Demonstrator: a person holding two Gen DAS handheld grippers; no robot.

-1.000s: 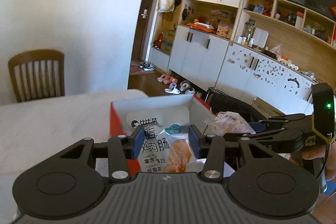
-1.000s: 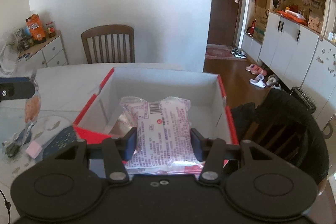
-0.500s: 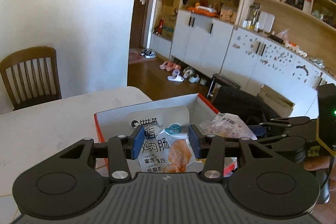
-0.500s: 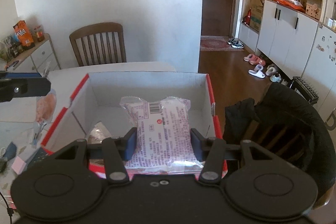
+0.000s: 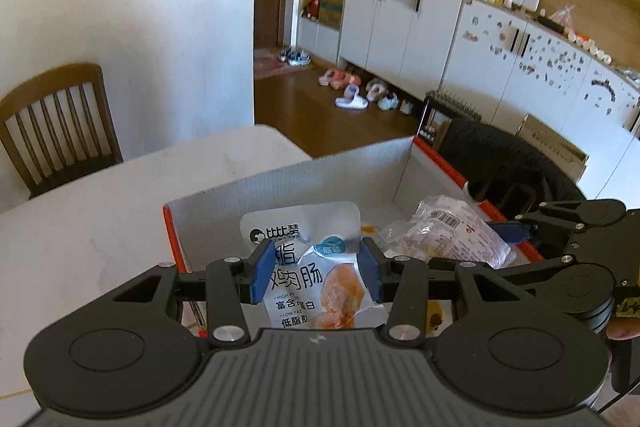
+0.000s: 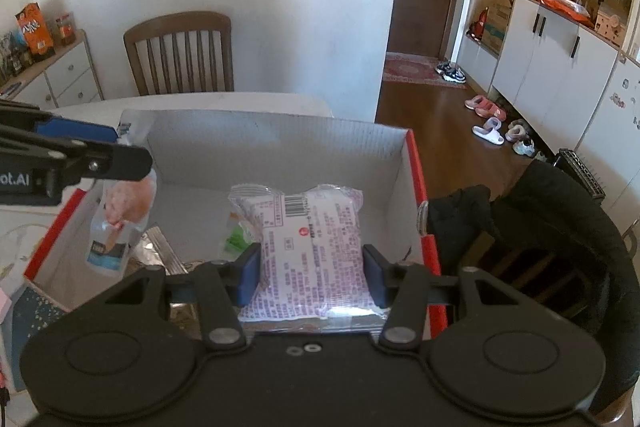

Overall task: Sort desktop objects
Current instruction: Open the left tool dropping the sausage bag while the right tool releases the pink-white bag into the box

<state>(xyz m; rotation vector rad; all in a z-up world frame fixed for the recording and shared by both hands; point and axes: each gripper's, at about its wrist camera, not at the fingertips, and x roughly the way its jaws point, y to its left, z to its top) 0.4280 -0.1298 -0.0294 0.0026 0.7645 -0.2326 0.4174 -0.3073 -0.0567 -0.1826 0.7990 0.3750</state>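
Observation:
A cardboard box (image 5: 280,183) with a red outside and white inside stands at the table's edge. My left gripper (image 5: 316,269) is shut on a white chicken-sausage pouch (image 5: 308,267) with an orange picture, held over the box's near left part. My right gripper (image 6: 312,273) is shut on a clear packet with purple print (image 6: 312,247), held over the middle of the box (image 6: 280,143). In the right wrist view the left gripper's fingers (image 6: 112,157) and the hanging pouch (image 6: 120,223) show at the left. The left wrist view shows the right gripper (image 5: 516,231) with its packet (image 5: 452,235) at the right.
Foil and green-printed wrappers (image 6: 236,239) lie on the box floor. A wooden chair (image 6: 180,51) stands behind the white table (image 5: 80,211). A dark jacket hangs over another chair (image 6: 540,227) right of the box. Cabinets and shoes (image 6: 488,135) lie beyond, on the wooden floor.
Both grippers have moved forward and down over the box, each keeping its packet. The box now fills more of both views, and the left gripper has come in beside the right one.

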